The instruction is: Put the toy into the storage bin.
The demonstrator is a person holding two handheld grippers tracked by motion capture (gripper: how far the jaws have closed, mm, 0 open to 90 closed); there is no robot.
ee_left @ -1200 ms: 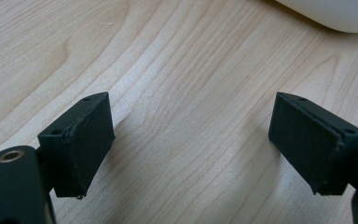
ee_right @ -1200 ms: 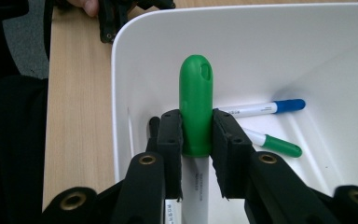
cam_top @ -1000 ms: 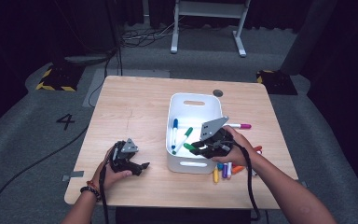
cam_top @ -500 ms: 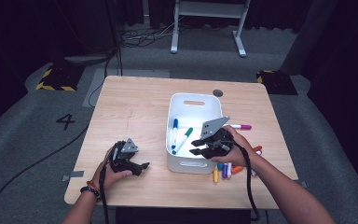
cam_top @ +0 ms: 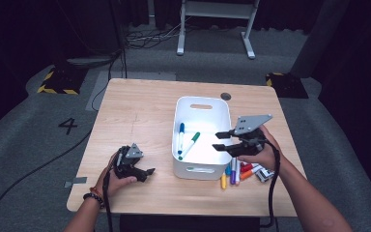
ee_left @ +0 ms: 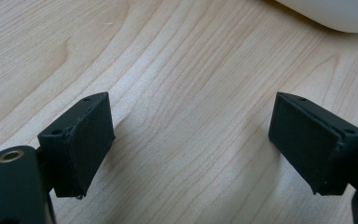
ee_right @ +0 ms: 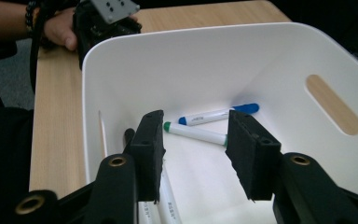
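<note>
Markers [cam_top: 239, 172] lying in a row off the bin's [cam_top: 200, 171] near-right corner, long axes pointing away from the desk's [cam_top: 140, 106] near edge, right under the right gripper [cam_top: 222, 140], jaws just opening, empty.

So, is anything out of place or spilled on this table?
Nothing looks spilled or damaged. Several markers lie loose on the table beside the white bin, while a blue marker and a green marker are already inside.

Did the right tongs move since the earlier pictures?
Yes. The right tongs have drawn back from over the white bin toward its right rim, jaws just opening with nothing between them.
</note>
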